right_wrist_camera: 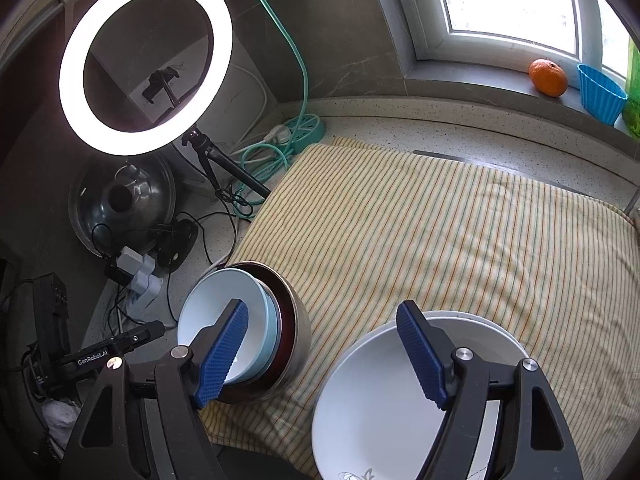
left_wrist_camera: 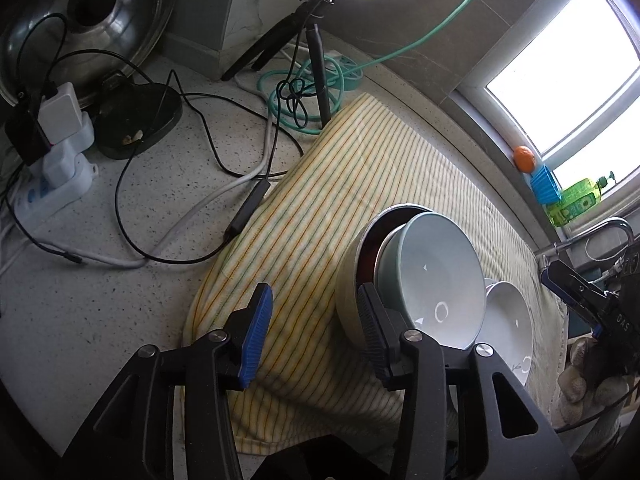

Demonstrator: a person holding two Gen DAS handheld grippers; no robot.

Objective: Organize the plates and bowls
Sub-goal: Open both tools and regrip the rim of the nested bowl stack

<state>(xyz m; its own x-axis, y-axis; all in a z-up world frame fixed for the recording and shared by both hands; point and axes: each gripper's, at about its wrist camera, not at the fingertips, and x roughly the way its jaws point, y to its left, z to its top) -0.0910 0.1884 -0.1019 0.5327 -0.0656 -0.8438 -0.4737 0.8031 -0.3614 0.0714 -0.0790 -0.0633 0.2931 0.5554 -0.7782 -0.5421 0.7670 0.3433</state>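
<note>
Left wrist view: the left gripper (left_wrist_camera: 316, 332) has its jaws partway apart w/ nothing between them, just bare striped cloth (left_wrist_camera: 360, 168). The right pad sits just beside the metal bowl (left_wrist_camera: 352, 280), at its outer wall; can't tell if it touches. That metal bowl lies tipped on its side near the front right part of the cloth, w/ a pale blue bowl (left_wrist_camera: 440, 276) nested in it. To the right of them, near the cloth's right edge, is a stack of white plates (left_wrist_camera: 508, 320). The right gripper (left_wrist_camera: 580, 292) peeks in at the far right; only a bit shows here. Past the cloth's left edge the counter (left_wrist_camera: 100, 312) holds black cables and a white power strip (left_wrist_camera: 52, 184).

Right wrist view: the right gripper (right_wrist_camera: 324, 356) has its jaws wide apart, holding nothing. Its right pad hangs over the white plates (right_wrist_camera: 380, 400), which sit at the cloth's (right_wrist_camera: 440, 220) front edge. Its left pad is in front of the blue bowl (right_wrist_camera: 216, 300), which is inside the tipped metal bowl (right_wrist_camera: 298, 332) at the cloth's front left corner. The left gripper's (right_wrist_camera: 132, 340) black arm shows low on the left. A lit ring light (right_wrist_camera: 146, 62) stands past the cloth's back left corner. An orange (right_wrist_camera: 548, 78) and a blue cup (right_wrist_camera: 600, 94) sit on the window sill.
</note>
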